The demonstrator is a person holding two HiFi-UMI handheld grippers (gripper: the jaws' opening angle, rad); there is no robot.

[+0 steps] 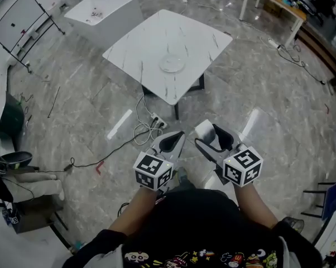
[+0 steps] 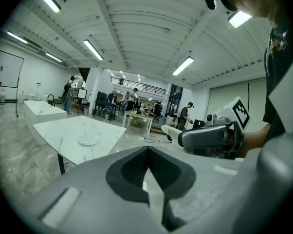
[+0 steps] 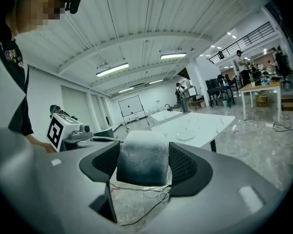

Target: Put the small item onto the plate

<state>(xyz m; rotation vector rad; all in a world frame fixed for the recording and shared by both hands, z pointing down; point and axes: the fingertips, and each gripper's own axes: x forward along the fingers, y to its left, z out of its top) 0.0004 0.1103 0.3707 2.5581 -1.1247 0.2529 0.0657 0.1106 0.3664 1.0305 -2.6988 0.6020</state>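
A clear glass plate [image 1: 172, 64] lies on the white marble table [image 1: 151, 35] well ahead of me; it also shows as a plate [image 2: 88, 140] in the left gripper view and as a plate [image 3: 185, 136] in the right gripper view. My right gripper [image 1: 208, 136] is shut on a small white-and-grey block [image 3: 142, 158], held between its dark pads [image 3: 183, 165]. The left gripper [image 1: 172, 141] is shut with nothing in it, beside the right one. Both are held close to my body, above the floor and short of the table.
Cables and a power strip [image 1: 157, 121] lie on the marble floor between me and the table. A white tub-like counter [image 1: 101, 10] stands behind the table, a whiteboard [image 1: 20, 21] at far left, a wooden desk [image 1: 274, 1] at back right. People stand far off.
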